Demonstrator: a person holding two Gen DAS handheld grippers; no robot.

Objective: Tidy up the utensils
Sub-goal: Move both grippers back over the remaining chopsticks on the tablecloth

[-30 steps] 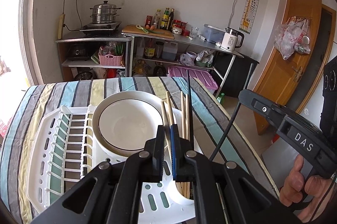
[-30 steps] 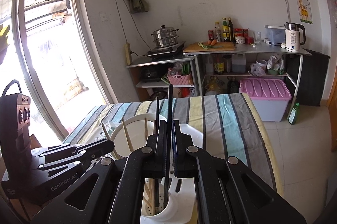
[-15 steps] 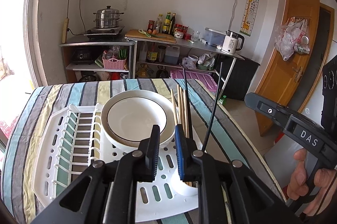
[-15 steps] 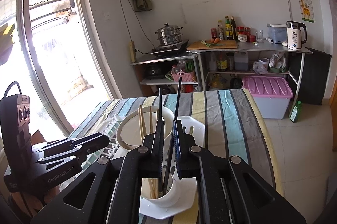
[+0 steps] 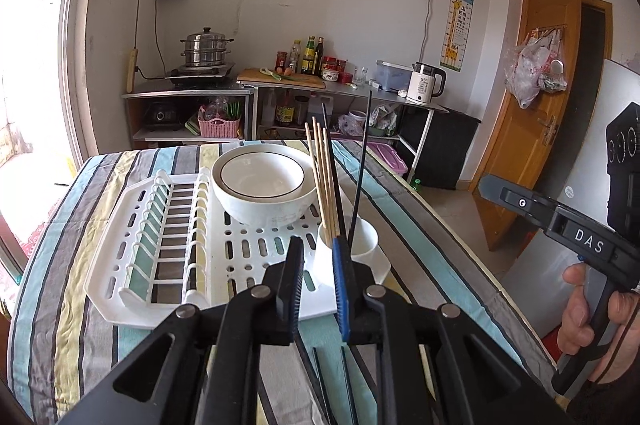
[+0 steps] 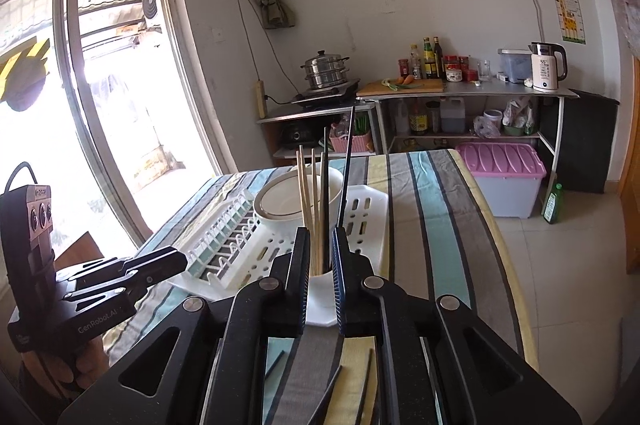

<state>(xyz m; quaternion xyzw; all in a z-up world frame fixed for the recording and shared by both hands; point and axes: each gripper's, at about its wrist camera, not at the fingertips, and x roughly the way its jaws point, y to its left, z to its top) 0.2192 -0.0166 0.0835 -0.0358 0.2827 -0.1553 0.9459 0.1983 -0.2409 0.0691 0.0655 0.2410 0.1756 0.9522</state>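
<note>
A white utensil cup (image 5: 352,245) stands at the near right corner of the white drying rack (image 5: 120,257). It holds several wooden chopsticks (image 5: 320,181) and two black chopsticks (image 5: 360,169), all upright; they show in the right wrist view too (image 6: 316,209). My left gripper (image 5: 318,277) is open and empty, just in front of the cup. My right gripper (image 6: 320,265) is open and empty, close to the cup (image 6: 320,289). More black chopsticks (image 6: 332,393) lie on the striped tablecloth below my right gripper and under my left gripper (image 5: 348,381).
A white bowl (image 5: 264,185) sits on the rack behind the cup. The striped table's (image 5: 52,305) right edge drops to the floor. Each gripper shows in the other's view: right (image 5: 560,225), left (image 6: 120,273). Kitchen shelves (image 5: 320,97) stand behind.
Both grippers opened and pulled back from the cup. The black chopstick the right gripper held now stands free in the cup.
</note>
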